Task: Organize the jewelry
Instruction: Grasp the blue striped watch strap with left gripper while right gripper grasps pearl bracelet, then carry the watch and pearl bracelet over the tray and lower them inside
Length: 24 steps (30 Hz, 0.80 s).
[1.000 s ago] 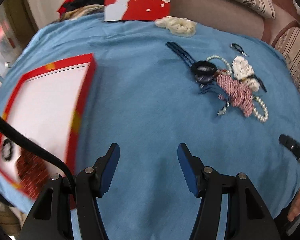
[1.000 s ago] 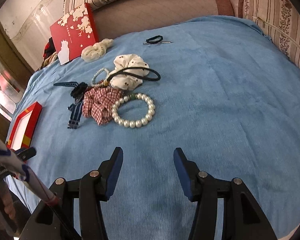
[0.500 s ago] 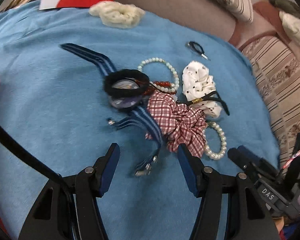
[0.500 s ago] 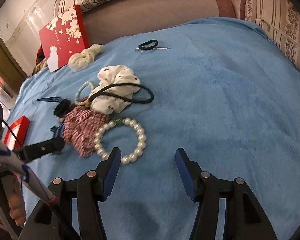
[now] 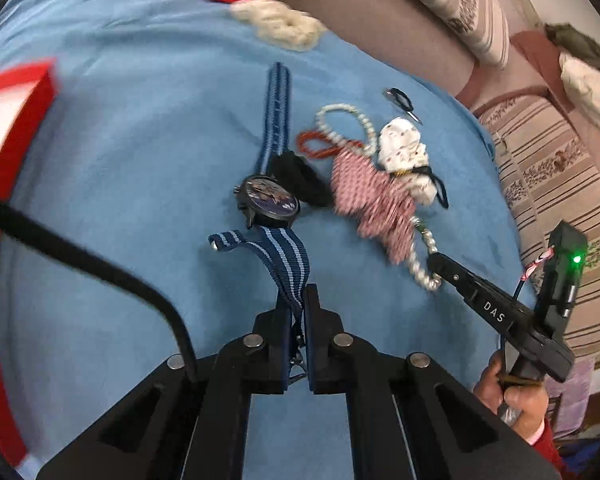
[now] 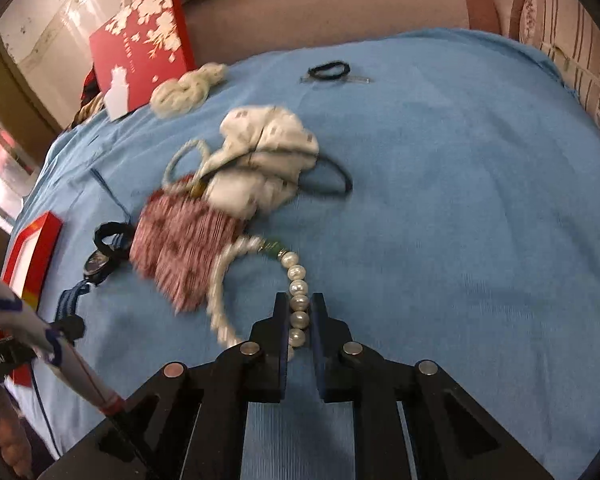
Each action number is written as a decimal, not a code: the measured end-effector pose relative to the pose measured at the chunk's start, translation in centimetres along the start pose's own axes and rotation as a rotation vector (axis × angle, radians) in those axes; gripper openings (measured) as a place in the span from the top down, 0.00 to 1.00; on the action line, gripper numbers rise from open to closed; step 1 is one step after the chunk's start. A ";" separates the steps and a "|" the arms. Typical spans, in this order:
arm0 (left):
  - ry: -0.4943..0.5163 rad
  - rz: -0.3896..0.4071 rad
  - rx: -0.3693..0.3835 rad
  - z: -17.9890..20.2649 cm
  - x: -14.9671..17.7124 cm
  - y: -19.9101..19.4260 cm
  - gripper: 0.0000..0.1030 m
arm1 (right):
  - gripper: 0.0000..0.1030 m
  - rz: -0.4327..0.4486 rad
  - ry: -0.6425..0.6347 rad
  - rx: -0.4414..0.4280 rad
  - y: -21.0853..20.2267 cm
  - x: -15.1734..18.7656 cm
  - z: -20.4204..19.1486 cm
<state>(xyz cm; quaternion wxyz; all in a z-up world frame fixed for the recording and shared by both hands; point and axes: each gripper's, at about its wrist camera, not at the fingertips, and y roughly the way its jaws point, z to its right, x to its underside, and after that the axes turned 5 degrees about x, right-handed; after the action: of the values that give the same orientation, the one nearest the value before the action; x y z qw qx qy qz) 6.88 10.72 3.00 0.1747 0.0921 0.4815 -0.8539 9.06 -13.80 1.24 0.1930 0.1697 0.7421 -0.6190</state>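
Note:
My left gripper (image 5: 297, 300) is shut on the blue striped strap of a dark-faced watch (image 5: 271, 200) that lies on the blue cloth. My right gripper (image 6: 299, 308) is shut on a large pearl bracelet (image 6: 296, 288); it also shows in the left wrist view (image 5: 420, 268), with the right gripper's tip (image 5: 440, 264) on it. Beside them lie a red plaid scrunchie (image 6: 180, 248), a white dotted scrunchie (image 6: 268, 152) with a black hair tie (image 6: 332, 184), a small bead bracelet (image 5: 340, 116), a red bead string (image 5: 320, 146) and a black scrunchie (image 5: 300, 176).
A red-rimmed open box (image 6: 32, 248) lies at the left edge of the blue cloth (image 6: 460, 200). A red flowered lid (image 6: 140, 44) leans at the back by a cream scrunchie (image 6: 188, 88). A black hair tie with a clip (image 6: 332, 72) lies farther back. Striped cushions (image 5: 552, 184) stand around.
Both grippers have gone from open to shut. The left moved right from the box to the pile and took the watch strap. The right moved forward and closed on the pearl bracelet.

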 end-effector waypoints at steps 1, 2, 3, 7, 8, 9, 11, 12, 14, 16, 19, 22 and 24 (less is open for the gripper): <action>-0.015 0.000 -0.001 -0.7 0.9 -0.8 0.95 | 0.89 -0.007 0.000 -0.006 -0.5 0.9 0.0; -0.030 0.000 -0.004 -1.4 2.1 -1.6 0.95 | 0.89 -0.013 0.001 -0.011 -0.9 1.6 0.0; -0.038 -0.001 -0.007 -2.0 3.2 -2.2 0.95 | 0.89 -0.022 0.003 -0.016 -1.5 2.6 0.1; -0.016 -0.009 -0.037 -3.1 6.7 -4.0 0.95 | 0.89 -0.048 0.025 -0.035 -3.6 5.7 1.0; -0.014 -0.006 -0.039 -3.3 7.4 -4.6 0.95 | 0.89 -0.051 0.030 -0.036 -4.0 6.2 1.2; -0.014 -0.004 -0.046 -3.4 7.8 -5.1 0.95 | 0.89 -0.054 0.033 -0.036 -4.4 6.6 1.3; -0.014 0.014 -0.071 -3.4 8.2 -6.1 0.82 | 0.89 -0.055 0.034 -0.034 -4.8 7.2 1.3; -0.010 0.032 -0.083 -3.3 8.3 -6.8 0.78 | 0.89 -0.055 0.033 -0.033 -4.9 7.2 1.3; 0.008 0.072 -0.101 -2.8 8.1 -8.0 0.60 | 0.89 -0.053 0.031 -0.031 -5.1 7.5 1.2; 0.031 0.114 -0.119 -2.3 7.7 -9.0 0.50 | 0.89 -0.052 0.029 -0.029 -5.1 7.4 1.0; 0.075 0.136 -0.172 -1.4 6.2 -8.7 0.48 | 0.89 -0.045 0.025 -0.025 -4.9 7.3 0.7; 0.136 0.118 -0.216 -0.4 4.5 -6.9 0.47 | 0.88 -0.038 0.023 -0.016 -4.7 7.2 0.4; 0.172 0.092 -0.244 -0.1 3.5 -5.0 0.47 | 0.84 -0.035 0.020 -0.013 -4.7 7.2 0.3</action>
<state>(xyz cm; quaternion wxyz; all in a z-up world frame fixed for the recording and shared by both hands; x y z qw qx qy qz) 1.76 12.46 5.78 0.1819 0.1650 0.5901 -0.7691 0.56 -14.79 1.62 0.1761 0.1617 0.7509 -0.6156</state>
